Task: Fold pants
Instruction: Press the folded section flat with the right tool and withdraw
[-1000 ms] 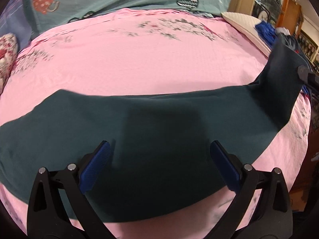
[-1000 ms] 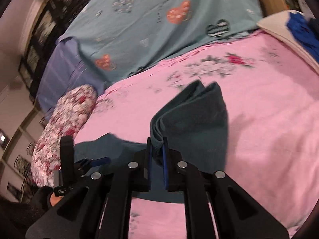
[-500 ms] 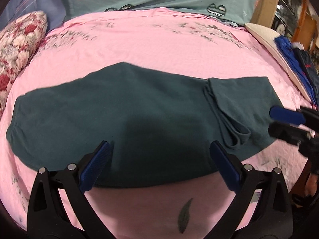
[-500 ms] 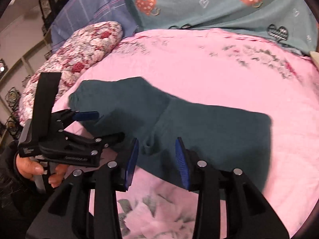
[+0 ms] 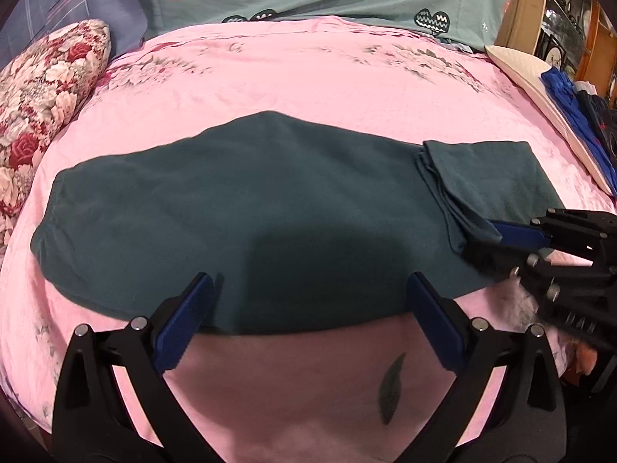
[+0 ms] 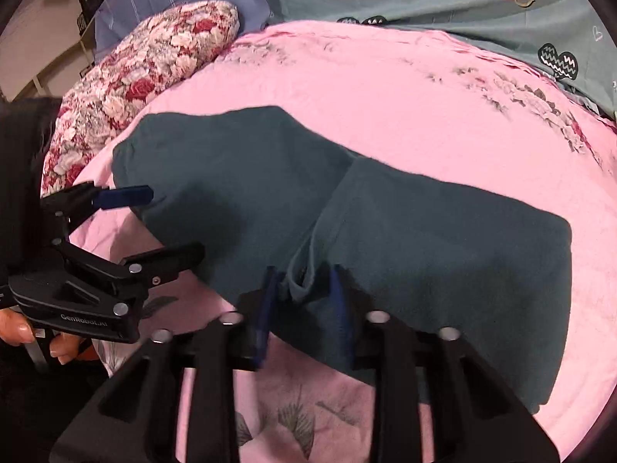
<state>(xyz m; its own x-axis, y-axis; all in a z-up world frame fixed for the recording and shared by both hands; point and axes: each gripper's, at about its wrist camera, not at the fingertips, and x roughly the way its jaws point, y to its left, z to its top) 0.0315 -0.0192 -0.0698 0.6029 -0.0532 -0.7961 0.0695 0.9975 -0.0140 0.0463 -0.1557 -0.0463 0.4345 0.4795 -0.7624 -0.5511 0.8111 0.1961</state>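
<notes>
While the dark green pants [image 5: 246, 208] lie flat across the pink bed [image 5: 308, 88], leg end folded over at right, right gripper [image 6: 304, 308] fingers are closing around that fold's near corner; left gripper [image 5: 308, 320] fingers spread, empty.

Dark teal pants [image 5: 239, 212] lie flat across the pink bedsheet [image 5: 308, 88]; one end folded back over itself.

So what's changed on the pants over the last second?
The right gripper carried the leg end it held aloft over onto the pants, let go, and is closing on that folded edge again. The left gripper stays open over the near hem; pants otherwise flat on the pink sheet.
</notes>
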